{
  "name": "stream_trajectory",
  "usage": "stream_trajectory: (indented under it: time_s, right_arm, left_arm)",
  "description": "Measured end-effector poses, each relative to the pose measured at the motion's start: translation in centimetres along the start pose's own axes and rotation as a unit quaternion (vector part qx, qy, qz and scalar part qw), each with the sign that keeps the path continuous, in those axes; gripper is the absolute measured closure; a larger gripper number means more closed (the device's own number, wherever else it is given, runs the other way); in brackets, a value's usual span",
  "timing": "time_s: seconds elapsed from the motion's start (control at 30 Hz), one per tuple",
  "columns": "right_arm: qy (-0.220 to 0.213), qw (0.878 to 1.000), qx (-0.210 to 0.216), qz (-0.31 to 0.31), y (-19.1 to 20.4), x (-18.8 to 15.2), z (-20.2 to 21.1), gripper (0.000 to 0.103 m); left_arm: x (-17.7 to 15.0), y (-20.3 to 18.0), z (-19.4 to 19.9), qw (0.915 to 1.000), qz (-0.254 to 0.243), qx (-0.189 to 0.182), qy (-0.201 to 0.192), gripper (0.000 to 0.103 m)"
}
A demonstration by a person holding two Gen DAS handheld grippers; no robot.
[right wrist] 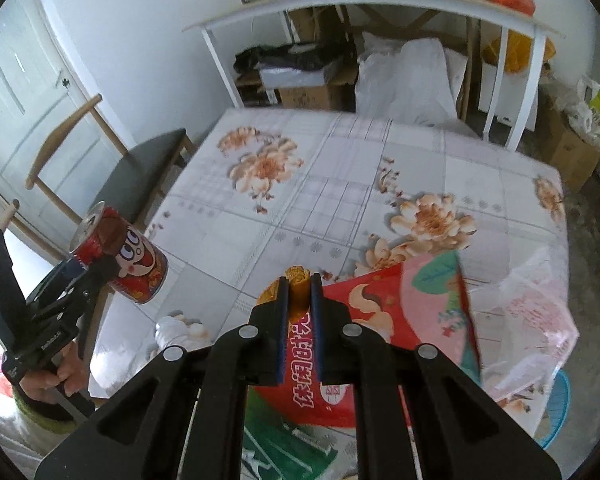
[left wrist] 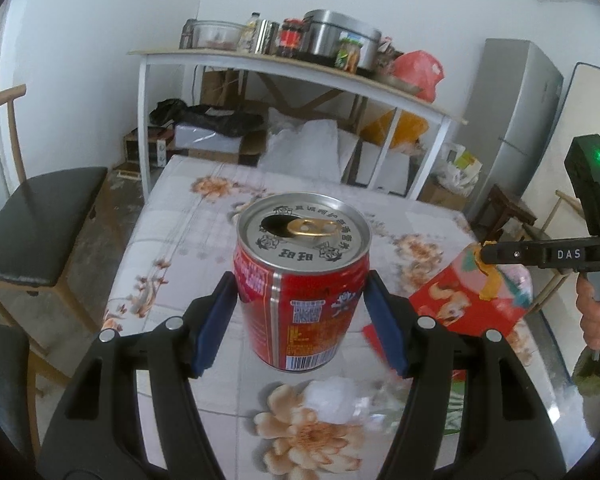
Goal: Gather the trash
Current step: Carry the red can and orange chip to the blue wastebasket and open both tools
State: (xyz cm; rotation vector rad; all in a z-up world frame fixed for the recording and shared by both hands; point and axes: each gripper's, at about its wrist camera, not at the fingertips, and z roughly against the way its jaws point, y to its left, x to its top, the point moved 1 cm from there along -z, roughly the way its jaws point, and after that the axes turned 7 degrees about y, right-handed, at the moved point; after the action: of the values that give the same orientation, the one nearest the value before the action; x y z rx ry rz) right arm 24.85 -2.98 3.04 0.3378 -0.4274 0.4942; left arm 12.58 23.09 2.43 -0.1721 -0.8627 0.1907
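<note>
Left tongs: clenched on a red drink can, blue pads pressing its two sides; can upright with its tab already opened, lifted clear of the tabletop, probably to keep dregs from spilling.
Right tongs: clamped on the top edge of a red snack wrapper, which hangs flat below and to the right.
Crumpled white tissue: on the tabletop just under the left tongs, not yet picked up.
Clear plastic bag: right of the right tongs, over the tabletop edge.
Judgement: both pieces look ready to go to a bin.
</note>
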Motion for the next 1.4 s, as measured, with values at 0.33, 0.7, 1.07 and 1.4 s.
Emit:
stream_trajectory:
  time_s: [0.33, 0.7, 1.07, 1.4]
  right_arm:
    - [-0.063, 0.997, -0.012, -0.042, -2.5, -2.7, 6.9, 0.093]
    - [-0.1, 0.987, -0.021, -0.12, -6.8, -8.6, 11.4, 0.093]
    - [-0.163, 0.955, -0.066, -0.237, -13.8, -17.9, 17.6, 0.093]
    - [-0.18, 0.904, -0.108, -0.373, -22.1, -28.6, 19.9, 0.093]
  left_arm:
    - [1.4, -5.6, 3.4, 0.9968, -0.038, -0.063, -0.031, 0.042]
    - [1.1, -12.7, 4.8, 0.9875, -0.08, -0.135, -0.015, 0.042]
    - [0.1, -21.4, 4.8, 0.9622, -0.153, -0.224, 0.026, 0.042]
    - [-1.8, -33.5, 1.4, 0.9086, -0.238, -0.323, 0.117, 0.042]
